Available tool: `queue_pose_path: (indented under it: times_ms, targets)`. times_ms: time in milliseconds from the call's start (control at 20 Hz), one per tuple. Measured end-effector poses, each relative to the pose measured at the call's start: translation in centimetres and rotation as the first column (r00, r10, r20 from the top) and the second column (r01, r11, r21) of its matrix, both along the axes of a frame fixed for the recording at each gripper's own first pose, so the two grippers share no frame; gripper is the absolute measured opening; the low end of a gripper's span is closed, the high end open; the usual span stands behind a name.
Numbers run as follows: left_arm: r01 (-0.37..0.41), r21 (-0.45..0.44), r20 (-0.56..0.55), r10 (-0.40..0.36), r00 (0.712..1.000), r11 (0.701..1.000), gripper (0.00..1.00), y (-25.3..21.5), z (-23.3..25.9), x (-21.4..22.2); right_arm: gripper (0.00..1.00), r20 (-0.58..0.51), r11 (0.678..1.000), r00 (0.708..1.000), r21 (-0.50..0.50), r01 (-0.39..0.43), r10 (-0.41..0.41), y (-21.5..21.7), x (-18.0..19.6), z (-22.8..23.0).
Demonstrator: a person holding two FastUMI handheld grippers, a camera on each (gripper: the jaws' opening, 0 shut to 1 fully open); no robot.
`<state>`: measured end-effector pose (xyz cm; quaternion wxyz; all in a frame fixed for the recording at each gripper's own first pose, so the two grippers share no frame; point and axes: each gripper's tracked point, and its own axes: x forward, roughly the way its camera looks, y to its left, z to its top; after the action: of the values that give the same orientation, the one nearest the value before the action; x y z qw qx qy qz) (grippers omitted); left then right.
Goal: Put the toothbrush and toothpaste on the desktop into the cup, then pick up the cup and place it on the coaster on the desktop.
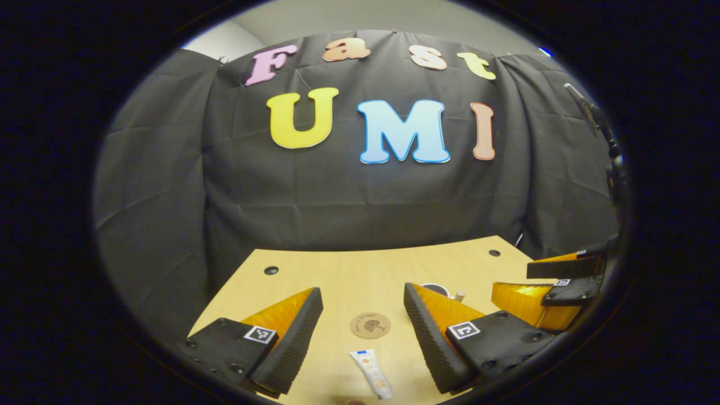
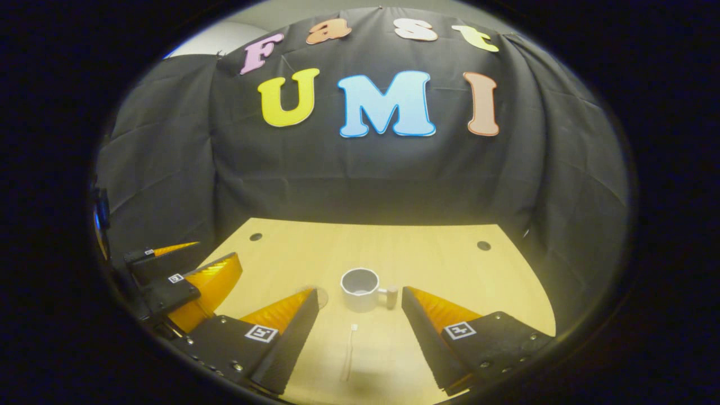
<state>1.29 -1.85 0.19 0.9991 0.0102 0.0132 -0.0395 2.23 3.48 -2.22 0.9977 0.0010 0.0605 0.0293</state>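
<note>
While cup (image 1: 436, 289) half-hidden behind left tongs (image 1: 363, 304), toothbrush (image 2: 349, 353) faint.

You are looking along the left gripper (image 1: 363, 315) at the desktop (image 1: 349, 275): the toothpaste tube (image 1: 372, 373) is lying nearest you between its 2 fingers, and the coaster (image 1: 370, 325) is sitting just behind it. The cup (image 1: 437, 289) is peeking out behind the right finger. In the right gripper view, the right gripper (image 2: 359, 314) is framing the toothbrush (image 2: 350, 351), which is lying in front of the cup (image 2: 360, 288), with the left gripper (image 2: 185, 275) sitting off to the left.
</note>
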Motion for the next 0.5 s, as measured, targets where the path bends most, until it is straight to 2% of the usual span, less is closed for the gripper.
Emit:
queue_pose_path:
  times_ms: [250,500]
  targets:
    - [-0.001,-0.014,-0.086,0.000,0.996,1.000,0.95,0.4,-3.1,0.7,0.92,-0.043,1.000,0.999,0.007,-0.015,0.015,0.7,0.5,-1.9]
    - [0.009,-0.011,-0.209,-0.011,0.978,1.000,0.95,0.5,-8.3,1.7,0.92,-0.106,0.999,0.994,0.020,-0.030,0.032,1.3,1.6,-4.6]
